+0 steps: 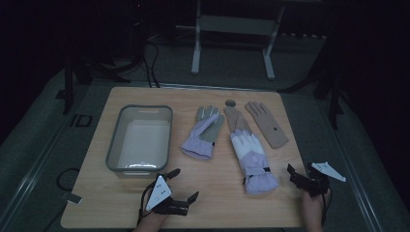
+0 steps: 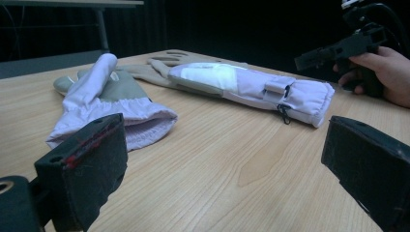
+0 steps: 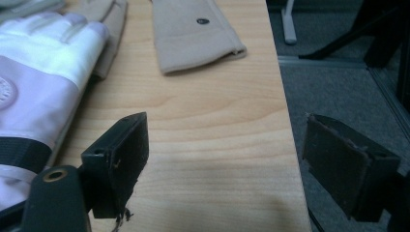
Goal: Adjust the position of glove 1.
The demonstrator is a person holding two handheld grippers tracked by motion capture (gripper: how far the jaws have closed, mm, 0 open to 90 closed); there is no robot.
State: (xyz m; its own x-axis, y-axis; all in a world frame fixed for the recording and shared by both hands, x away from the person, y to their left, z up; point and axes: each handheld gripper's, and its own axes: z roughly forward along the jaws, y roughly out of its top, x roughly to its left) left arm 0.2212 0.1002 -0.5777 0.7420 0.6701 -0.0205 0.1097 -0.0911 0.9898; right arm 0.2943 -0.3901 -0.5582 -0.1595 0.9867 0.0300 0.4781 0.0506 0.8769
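Observation:
Two pairs of gloves lie on the wooden table (image 1: 217, 203). A lilac glove (image 1: 203, 133) rests palm up beside the bin. A longer white and lilac glove (image 1: 251, 157) partly overlaps one tan glove (image 1: 235, 118); the second tan glove (image 1: 267, 124) lies to its right. My left gripper (image 1: 183, 184) hovers near the front edge, open, with bare wood between its jaws (image 2: 225, 164). Both lilac gloves (image 2: 106, 101) (image 2: 251, 84) lie ahead of it. My right gripper (image 1: 300, 170) is open at the table's right edge (image 3: 227, 159), just right of the long glove's cuff (image 3: 29, 145).
A clear bin with a grey rim (image 1: 112, 150) stands empty at the left of the table. A round grommet (image 1: 230, 103) sits near the far edge. The table's right edge (image 3: 285, 145) drops to grey floor. A metal stand (image 1: 196, 53) is behind the table.

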